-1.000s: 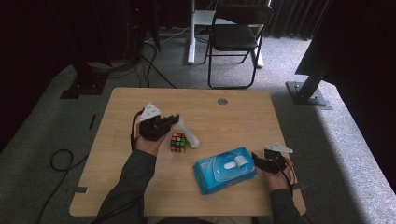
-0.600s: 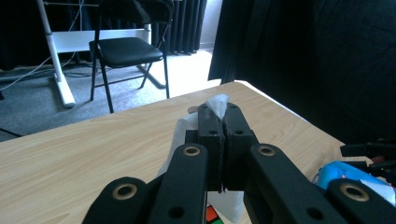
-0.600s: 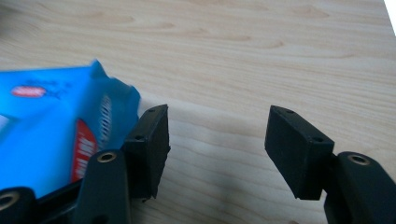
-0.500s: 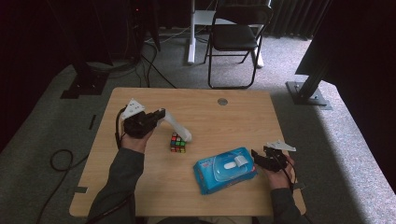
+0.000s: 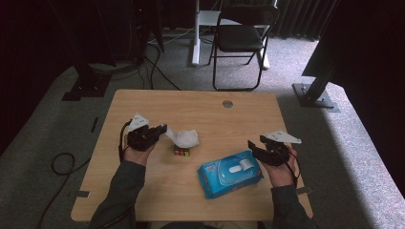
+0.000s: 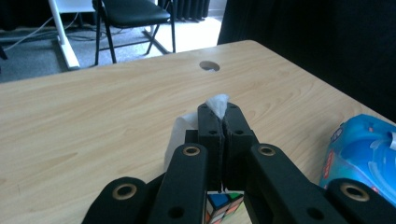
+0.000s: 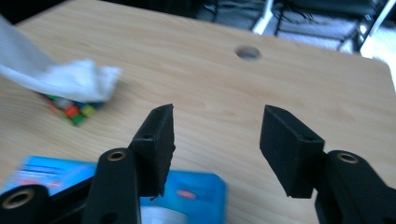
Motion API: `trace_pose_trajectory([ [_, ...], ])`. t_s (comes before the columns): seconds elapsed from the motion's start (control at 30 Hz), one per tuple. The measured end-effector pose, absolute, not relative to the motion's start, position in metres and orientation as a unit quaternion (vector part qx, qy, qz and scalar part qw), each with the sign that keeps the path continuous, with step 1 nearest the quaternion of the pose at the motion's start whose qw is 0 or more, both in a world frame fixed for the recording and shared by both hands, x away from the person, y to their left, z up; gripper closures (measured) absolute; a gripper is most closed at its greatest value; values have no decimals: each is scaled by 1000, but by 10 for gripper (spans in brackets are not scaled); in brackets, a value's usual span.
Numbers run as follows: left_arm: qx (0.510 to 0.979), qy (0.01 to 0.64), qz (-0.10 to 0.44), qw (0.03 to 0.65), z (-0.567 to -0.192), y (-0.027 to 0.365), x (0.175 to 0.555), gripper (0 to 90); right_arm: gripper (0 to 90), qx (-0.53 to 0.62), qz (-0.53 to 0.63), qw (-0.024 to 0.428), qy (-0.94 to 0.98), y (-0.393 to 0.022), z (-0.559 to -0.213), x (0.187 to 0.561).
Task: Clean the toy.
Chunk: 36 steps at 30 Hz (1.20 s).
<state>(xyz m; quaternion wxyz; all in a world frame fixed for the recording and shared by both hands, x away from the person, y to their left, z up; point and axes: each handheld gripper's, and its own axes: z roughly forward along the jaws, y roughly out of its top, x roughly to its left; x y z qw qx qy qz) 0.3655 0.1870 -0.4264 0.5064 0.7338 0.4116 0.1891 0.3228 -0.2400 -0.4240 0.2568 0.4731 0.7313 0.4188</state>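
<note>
High view, left gripper (image 5: 165, 129): I am watching its jaws pinching 1 corner of a white wipe (image 5: 185, 138), which is hanging just above the puzzle cube (image 5: 181, 151).
High view, right gripper (image 5: 252, 147): I am seeing it hovering at the right end of the blue wipe pack (image 5: 230, 173), its jaws apart with nothing between them; they have just been narrowing.
High view, table (image 5: 200, 107): the cube and the pack are lying near the middle, the pack toward the person's edge.
Left gripper view, left gripper (image 6: 224, 112): I am looking along 2 jaws pressed together on the wipe (image 6: 217, 102), whose tip is poking out past them; the cube (image 6: 223, 205) is showing just beneath.
Left gripper view, pack (image 6: 362, 154): it is lying at the right edge.
Right gripper view, right gripper (image 7: 217, 126): the jaws are standing about half apart over bare wood, gripping nothing.
Right gripper view, wipe (image 7: 70, 77): it is draping over the cube (image 7: 70, 109) at the left; the pack (image 7: 191, 193) is lying below the jaws.
</note>
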Motion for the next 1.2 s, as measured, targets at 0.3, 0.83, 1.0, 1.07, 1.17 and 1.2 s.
trace_pose_trajectory([
  [0.3, 734, 412, 183, 508, -433, 187, 362, 889, 481, 386, 450, 263, 761, -173, -384, 277],
  [0.83, 730, 418, 182, 510, -436, 193, 359, 887, 638, 330, 428, 242, 806, -79, -452, 240],
  [1.0, 732, 417, 182, 508, -436, 192, 359, 887, 623, 319, 410, 224, 825, -64, -486, 239],
  [1.07, 731, 417, 181, 508, -437, 192, 359, 887, 613, 317, 399, 221, 831, -60, -498, 241],
  [1.17, 732, 419, 181, 507, -438, 192, 360, 887, 607, 323, 376, 220, 840, -59, -512, 246],
  [1.2, 732, 419, 180, 506, -438, 193, 360, 887, 611, 320, 374, 224, 841, -59, -514, 246],
])
